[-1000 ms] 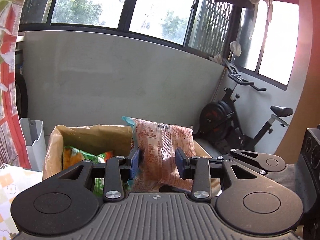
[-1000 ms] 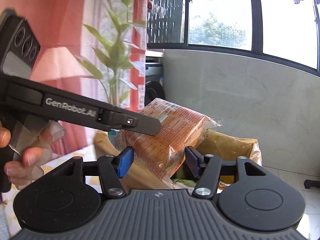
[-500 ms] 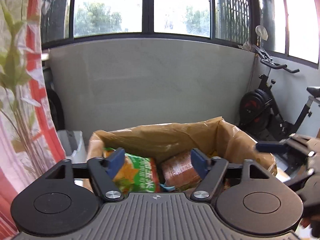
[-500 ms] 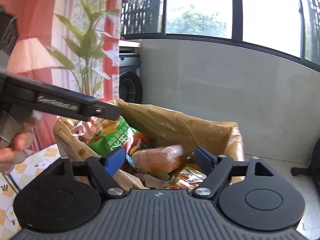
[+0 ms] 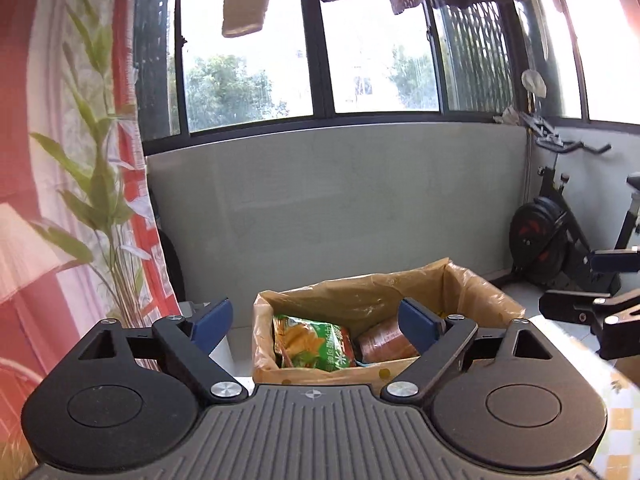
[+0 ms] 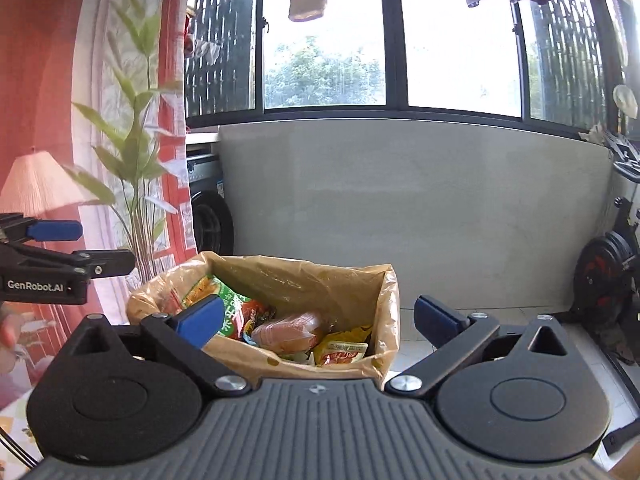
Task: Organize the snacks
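A box lined with a brown plastic bag (image 5: 384,288) (image 6: 320,280) stands ahead of both grippers. Inside lie a green snack bag (image 5: 312,344) (image 6: 234,308), an orange-red packet (image 5: 384,344) (image 6: 292,330) and a small yellow-red sachet (image 6: 340,350). My left gripper (image 5: 316,322) is open and empty, held back from and above the box. My right gripper (image 6: 318,320) is open and empty, also back from the box. The left gripper shows at the left edge of the right wrist view (image 6: 60,264); the right gripper shows at the right edge of the left wrist view (image 5: 592,304).
A grey wall under windows runs behind the box. An exercise bike (image 5: 560,240) stands at the right. A plant (image 6: 132,168) and red curtain are at the left, with a washing machine (image 6: 208,216) behind. A patterned tablecloth (image 5: 624,420) shows at the lower right.
Both grippers held the orange-red packet over the box, then opened; the packet now lies in the box. Both grippers have pulled back and up, jaws wider.
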`<action>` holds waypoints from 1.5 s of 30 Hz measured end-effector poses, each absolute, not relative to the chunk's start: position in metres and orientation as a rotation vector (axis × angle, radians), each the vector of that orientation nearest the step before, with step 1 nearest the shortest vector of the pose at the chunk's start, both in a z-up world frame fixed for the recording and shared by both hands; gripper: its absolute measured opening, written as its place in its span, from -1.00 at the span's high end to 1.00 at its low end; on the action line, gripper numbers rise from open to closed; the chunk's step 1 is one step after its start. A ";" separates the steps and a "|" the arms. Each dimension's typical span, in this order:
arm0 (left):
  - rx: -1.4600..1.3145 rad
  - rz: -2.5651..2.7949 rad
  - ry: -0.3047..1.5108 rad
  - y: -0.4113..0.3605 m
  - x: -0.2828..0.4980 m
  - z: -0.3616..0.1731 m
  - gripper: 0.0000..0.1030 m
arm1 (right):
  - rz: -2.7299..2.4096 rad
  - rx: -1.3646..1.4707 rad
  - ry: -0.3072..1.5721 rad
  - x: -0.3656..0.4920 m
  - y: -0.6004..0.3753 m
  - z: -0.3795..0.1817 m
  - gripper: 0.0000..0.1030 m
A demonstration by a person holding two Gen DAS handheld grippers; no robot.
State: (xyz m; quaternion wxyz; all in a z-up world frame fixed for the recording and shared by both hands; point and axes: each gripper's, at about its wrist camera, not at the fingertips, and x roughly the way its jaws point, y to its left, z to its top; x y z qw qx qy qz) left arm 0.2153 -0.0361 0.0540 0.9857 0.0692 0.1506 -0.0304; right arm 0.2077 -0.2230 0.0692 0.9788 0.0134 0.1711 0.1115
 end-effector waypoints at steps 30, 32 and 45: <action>0.064 0.011 0.233 -0.016 0.080 0.086 -0.76 | 0.133 0.108 0.332 0.089 -0.219 0.105 -1.00; 0.057 0.012 0.237 -0.015 0.081 0.085 -0.76 | 0.134 0.109 0.331 0.089 -0.219 0.105 -1.00; 0.041 0.015 0.258 -0.009 0.085 0.080 -0.76 | 0.117 0.109 0.336 0.088 -0.218 0.103 -1.00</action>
